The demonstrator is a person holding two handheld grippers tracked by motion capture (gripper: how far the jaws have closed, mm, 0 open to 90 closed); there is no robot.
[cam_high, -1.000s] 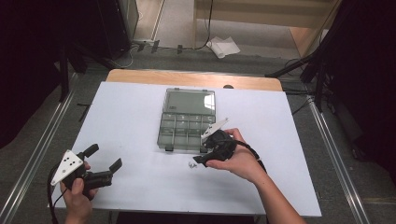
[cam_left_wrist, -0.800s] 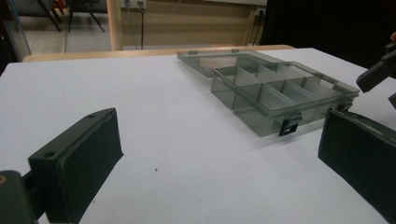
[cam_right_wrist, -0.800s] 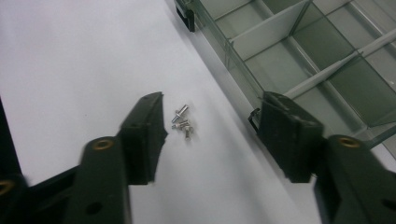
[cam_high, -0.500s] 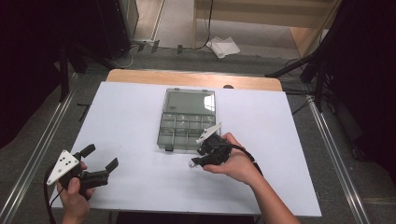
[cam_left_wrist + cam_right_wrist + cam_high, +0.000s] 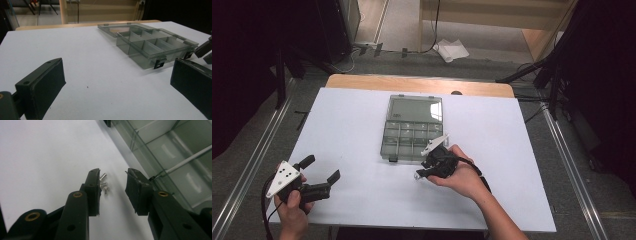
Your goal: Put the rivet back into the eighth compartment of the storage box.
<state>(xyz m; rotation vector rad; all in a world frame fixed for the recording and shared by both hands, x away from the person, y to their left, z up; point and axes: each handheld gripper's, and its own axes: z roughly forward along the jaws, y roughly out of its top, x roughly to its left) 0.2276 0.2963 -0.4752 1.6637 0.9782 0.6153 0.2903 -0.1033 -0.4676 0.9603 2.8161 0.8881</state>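
Several tiny screws (image 5: 103, 184) are lying loose between the right gripper (image 5: 113, 185)'s closing, still-apart jaws, risking scattering, while the left gripper (image 5: 319, 168) is gaping empty.

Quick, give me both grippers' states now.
Left gripper: open, holding nothing.
Right gripper: open, fingers just closing around small metal screws, not yet gripping them.

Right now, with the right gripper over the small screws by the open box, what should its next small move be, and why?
Probably keep closing the right gripper on the screws. Its jaws have just been closing, yet a gap remains; the screws lie on the table against one pad, beside the box.
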